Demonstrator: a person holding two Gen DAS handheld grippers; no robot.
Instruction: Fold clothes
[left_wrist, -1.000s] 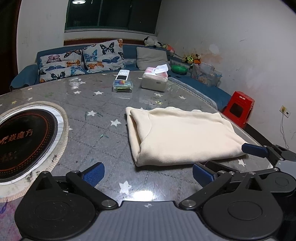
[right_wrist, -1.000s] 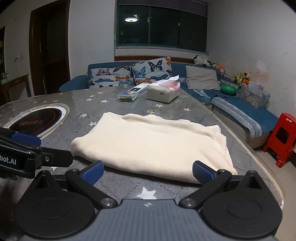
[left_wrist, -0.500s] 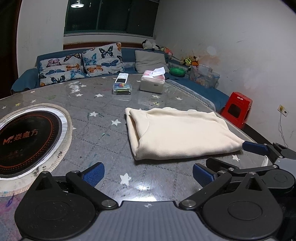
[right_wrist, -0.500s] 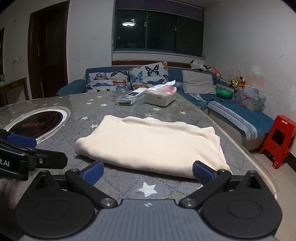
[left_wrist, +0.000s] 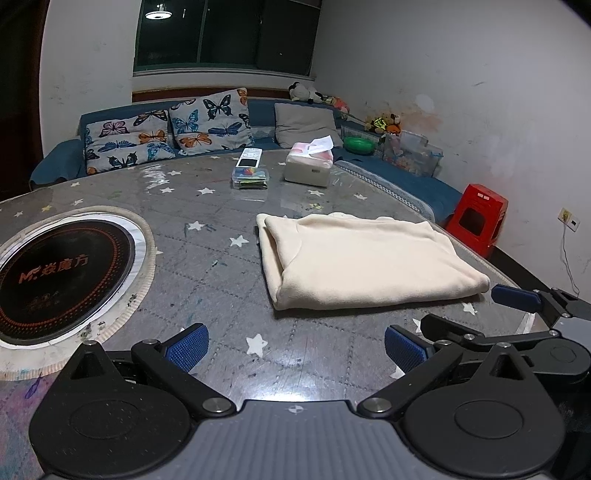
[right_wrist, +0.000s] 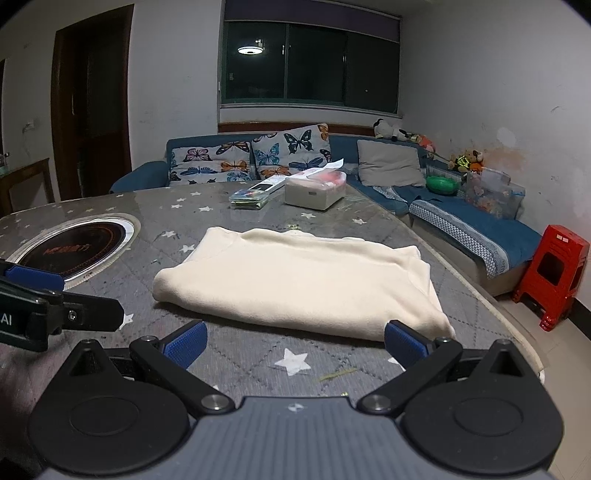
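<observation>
A cream garment (left_wrist: 362, 260) lies folded into a flat rectangle on the grey star-patterned table (left_wrist: 221, 266); it fills the middle of the right wrist view too (right_wrist: 306, 280). My left gripper (left_wrist: 295, 347) is open above the table, short of the garment's near edge, holding nothing. My right gripper (right_wrist: 293, 341) is open as well, just in front of the garment's near edge and apart from it. The right gripper's blue-tipped fingers (left_wrist: 517, 297) show at the right of the left wrist view. The left gripper's fingers (right_wrist: 35, 277) show at the left of the right wrist view.
A round black induction plate (left_wrist: 59, 273) is set into the table on the left. A tissue box (left_wrist: 309, 166) and a clear case with a remote (left_wrist: 251, 171) stand at the far side. A blue sofa (right_wrist: 461, 218) wraps behind; a red stool (right_wrist: 550, 273) stands right.
Both grippers have drawn back and risen a little from the folded garment, which looks smaller and farther off. The garment itself has not moved.
</observation>
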